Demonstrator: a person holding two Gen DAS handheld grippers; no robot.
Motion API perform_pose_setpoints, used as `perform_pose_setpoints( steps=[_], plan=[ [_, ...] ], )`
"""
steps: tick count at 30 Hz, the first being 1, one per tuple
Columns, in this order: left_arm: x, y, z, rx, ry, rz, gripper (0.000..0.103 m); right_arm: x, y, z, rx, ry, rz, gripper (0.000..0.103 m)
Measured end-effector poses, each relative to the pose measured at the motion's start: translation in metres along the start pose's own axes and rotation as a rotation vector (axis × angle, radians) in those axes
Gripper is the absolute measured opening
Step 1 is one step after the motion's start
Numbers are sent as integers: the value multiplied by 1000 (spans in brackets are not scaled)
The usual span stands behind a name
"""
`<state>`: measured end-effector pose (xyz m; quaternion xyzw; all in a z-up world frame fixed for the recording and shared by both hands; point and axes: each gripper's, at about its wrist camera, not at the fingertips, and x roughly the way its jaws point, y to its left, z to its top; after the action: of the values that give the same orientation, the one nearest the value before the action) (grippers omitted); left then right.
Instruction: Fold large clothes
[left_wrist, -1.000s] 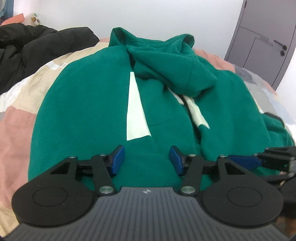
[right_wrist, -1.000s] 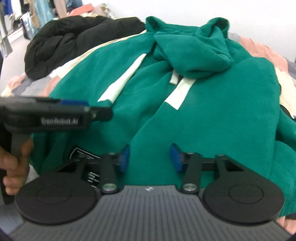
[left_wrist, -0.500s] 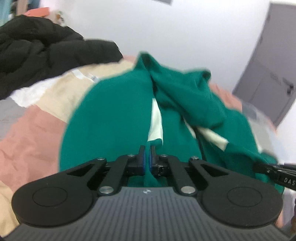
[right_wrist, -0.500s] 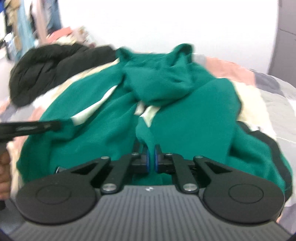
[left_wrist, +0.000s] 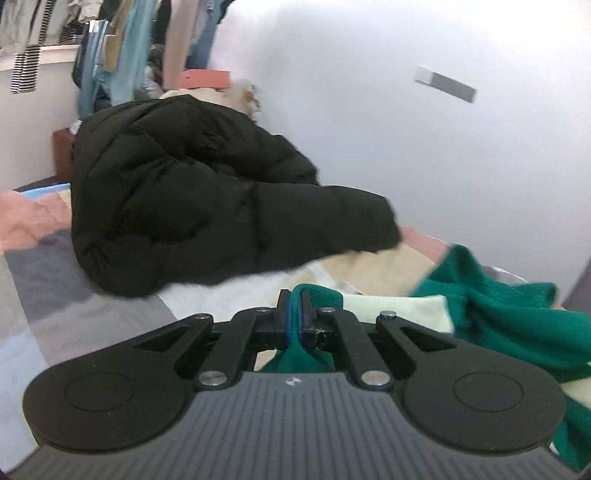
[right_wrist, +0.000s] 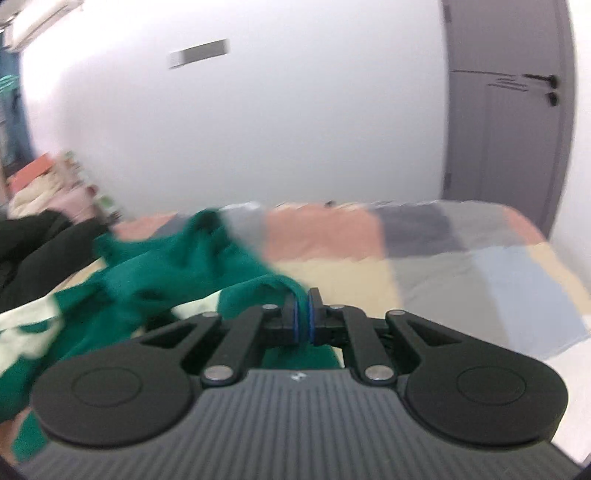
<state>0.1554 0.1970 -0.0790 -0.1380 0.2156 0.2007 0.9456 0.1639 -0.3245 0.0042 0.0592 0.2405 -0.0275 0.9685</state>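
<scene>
A green hoodie (left_wrist: 509, 306) with pale cream panels lies bunched on the patchwork bedspread (left_wrist: 48, 295). My left gripper (left_wrist: 294, 306) is shut on a fold of its green hem, which sticks up between the blue pads. In the right wrist view the same hoodie (right_wrist: 166, 280) trails off to the left, blurred. My right gripper (right_wrist: 303, 314) is shut on another part of the green hem, lifted above the bedspread (right_wrist: 461, 266). Most of the garment hangs below and beside the grippers, partly hidden by their bodies.
A black puffer jacket (left_wrist: 192, 206) is heaped on the bed to the left, near the white wall. Hanging clothes (left_wrist: 122, 51) fill the far left corner. A grey door (right_wrist: 509, 110) stands at the right beyond the bed's edge.
Both grippers went from open above the flat hoodie to shut on its hem, then rose and swung apart, left towards the jacket, right towards the door, lifting the hem.
</scene>
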Motion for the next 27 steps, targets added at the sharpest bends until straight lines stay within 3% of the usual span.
perform_pose_setpoints(
  steps=[8,14,19,25,26,27],
  plan=[
    [62,32,25,-3,-34,197,4,66,-74,26,38,-55,-208,8],
    [118,59,11,-32,88,216,4,136,-117,10,27,-14,-319,8],
    [136,55,4,-2,134,247,4,173,-131,-20,61,15,-316,8],
    [133,49,2,2,159,223,5,168,-132,-30,114,14,-288,10],
    [130,48,2,0,162,218,12,166,-132,-28,114,9,-283,10],
    [127,49,3,-1,161,213,25,164,-133,-27,115,3,-276,10]
  ],
)
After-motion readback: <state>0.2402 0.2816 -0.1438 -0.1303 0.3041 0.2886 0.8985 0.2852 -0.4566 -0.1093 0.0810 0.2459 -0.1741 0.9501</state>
